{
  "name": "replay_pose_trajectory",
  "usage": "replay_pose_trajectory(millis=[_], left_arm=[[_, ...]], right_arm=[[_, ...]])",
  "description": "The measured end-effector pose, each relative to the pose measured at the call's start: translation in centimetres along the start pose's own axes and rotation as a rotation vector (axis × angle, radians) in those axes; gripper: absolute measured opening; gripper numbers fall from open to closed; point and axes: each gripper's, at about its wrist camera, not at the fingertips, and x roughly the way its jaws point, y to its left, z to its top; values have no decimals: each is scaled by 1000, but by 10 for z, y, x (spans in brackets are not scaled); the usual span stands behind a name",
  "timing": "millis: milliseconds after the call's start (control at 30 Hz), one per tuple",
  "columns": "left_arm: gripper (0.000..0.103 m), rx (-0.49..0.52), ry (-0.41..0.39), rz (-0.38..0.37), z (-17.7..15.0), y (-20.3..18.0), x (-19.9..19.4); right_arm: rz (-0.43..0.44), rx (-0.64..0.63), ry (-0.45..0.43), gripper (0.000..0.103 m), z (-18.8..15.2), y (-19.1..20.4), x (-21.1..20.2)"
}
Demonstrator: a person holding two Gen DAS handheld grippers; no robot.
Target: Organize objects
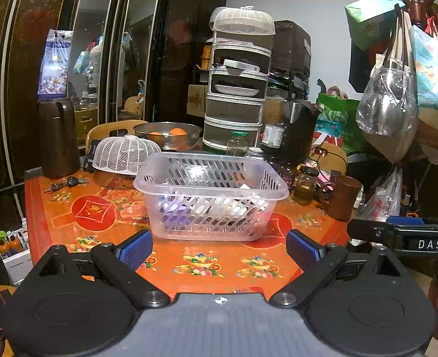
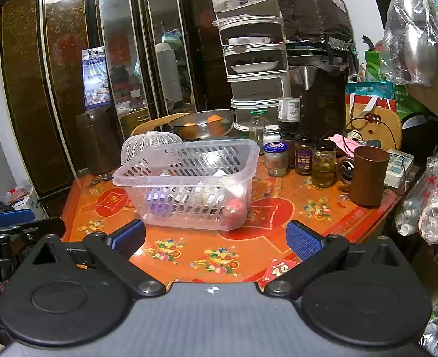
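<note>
With both grippers' jaws wide and empty, reaching past the basket (image 2: 186,183) for the jars (image 2: 303,154) could topple the mug (image 2: 367,175).

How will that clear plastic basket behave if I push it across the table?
The basket looks thin and slotted, so probably light and a bit flexible. It would likely slide easily on the glossy tablecloth. The small items inside may shift.

Cluttered home dining room: patterned table (image 1: 79,208), fruit bowl (image 1: 167,135), jars (image 2: 303,154), mirrored cabinet (image 2: 70,59).
</note>
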Motion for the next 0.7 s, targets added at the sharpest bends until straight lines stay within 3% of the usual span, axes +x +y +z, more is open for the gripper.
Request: replay_pose_trajectory(millis=[700], left_arm=[[98, 20, -10, 21, 2, -4, -4]], right_arm=[[-2, -29, 2, 103, -1, 1, -2]])
